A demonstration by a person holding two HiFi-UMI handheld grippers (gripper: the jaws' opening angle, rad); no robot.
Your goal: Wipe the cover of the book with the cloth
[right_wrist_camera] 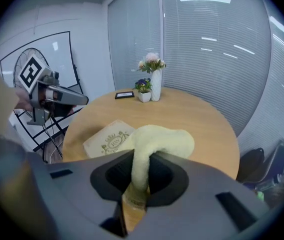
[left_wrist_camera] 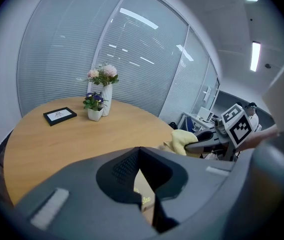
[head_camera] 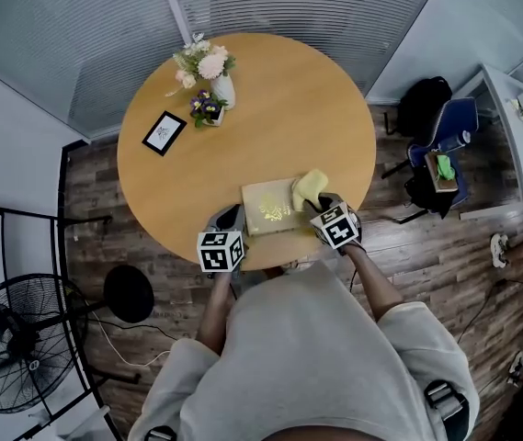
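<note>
- Head view: a tan flat book with a gold-printed cover (head_camera: pixel 268 208) is seen lying on the round wooden table (head_camera: pixel 270 99), close to the near edge. A pale yellow soft cloth (head_camera: pixel 310 186) is held at the book's far-right corner.
- Head view, pose: both forearms are stretched forward out of grey sleeves, elbows tucked in. The left gripper (head_camera: pixel 232 217) is set at the book's near-left edge and the right gripper (head_camera: pixel 322 208) at its right edge.
- Left gripper view: the jaws are seen only a narrow gap apart, and nothing is seen clamped. A strip of gold-printed cover shows through the gap. It cannot be told whether the tips press on the book.
- Right gripper view: the jaws are closed on a bunched end of the cloth. The rest is folded forward in a loose lump over the jaws. The book lies ahead and to the left, emblem up. Contact between cloth and cover cannot be confirmed.
- Handling, judged: the cloth is light and limp, so it is best pinched by a bunch, as it is now. Enough should be left free to lie flat on the cover.
- Handling, judged: the book is stiff and flat and likely to slide on the smooth tabletop. It is best steadied at the near-left edge, clear of the wiping path.
</note>
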